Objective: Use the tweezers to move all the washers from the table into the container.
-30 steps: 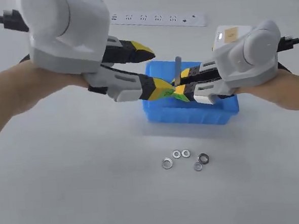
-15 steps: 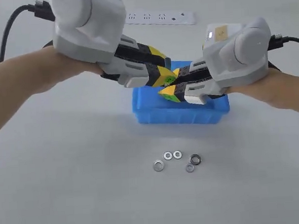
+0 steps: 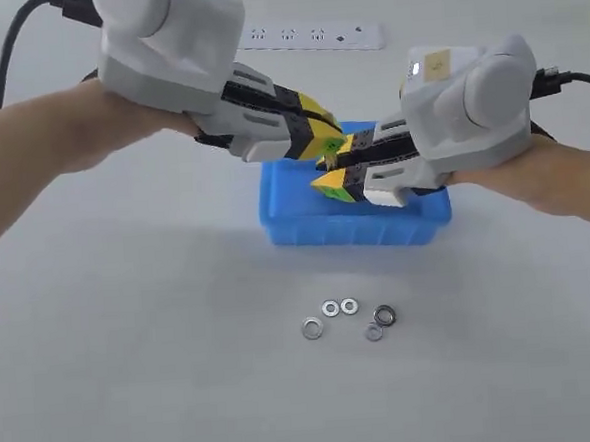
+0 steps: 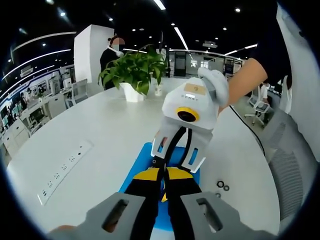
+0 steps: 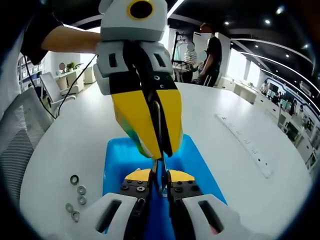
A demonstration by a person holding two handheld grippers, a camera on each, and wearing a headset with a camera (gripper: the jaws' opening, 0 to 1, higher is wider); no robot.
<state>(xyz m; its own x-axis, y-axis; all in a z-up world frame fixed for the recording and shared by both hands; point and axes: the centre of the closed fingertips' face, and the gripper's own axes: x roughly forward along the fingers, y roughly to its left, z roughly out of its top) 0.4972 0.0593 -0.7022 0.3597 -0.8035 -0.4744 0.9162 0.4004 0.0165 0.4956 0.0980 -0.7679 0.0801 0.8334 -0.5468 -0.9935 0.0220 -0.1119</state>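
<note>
Several small metal washers [image 3: 330, 308] [image 5: 81, 190] [image 4: 220, 185] lie in a loose cluster on the white table, just in front of the blue container [image 3: 346, 228] [image 5: 115, 160] [image 4: 142, 165]. Above the container the two grippers meet tip to tip. My left gripper [image 3: 328, 144] [image 4: 163, 172] [image 5: 159, 150] comes in from the left with its yellow jaws shut. My right gripper [image 3: 323, 182] [image 5: 161, 182] [image 4: 161, 161] comes in from the right, also shut. The thin metal tweezers [image 5: 162, 172] run between both pairs of jaws, held at each end and mostly hidden by them.
A white power strip [image 3: 309, 37] [image 5: 245, 142] [image 4: 65, 167] lies at the table's far edge. A black cable [image 3: 5, 68] trails from the left gripper. A potted plant [image 4: 135, 70] stands farther down the table. Bare tabletop surrounds the washers.
My left gripper's jaws, open a second ago, have moved right and shut on the tweezers held upright by my right gripper. The head camera has shifted slightly.
</note>
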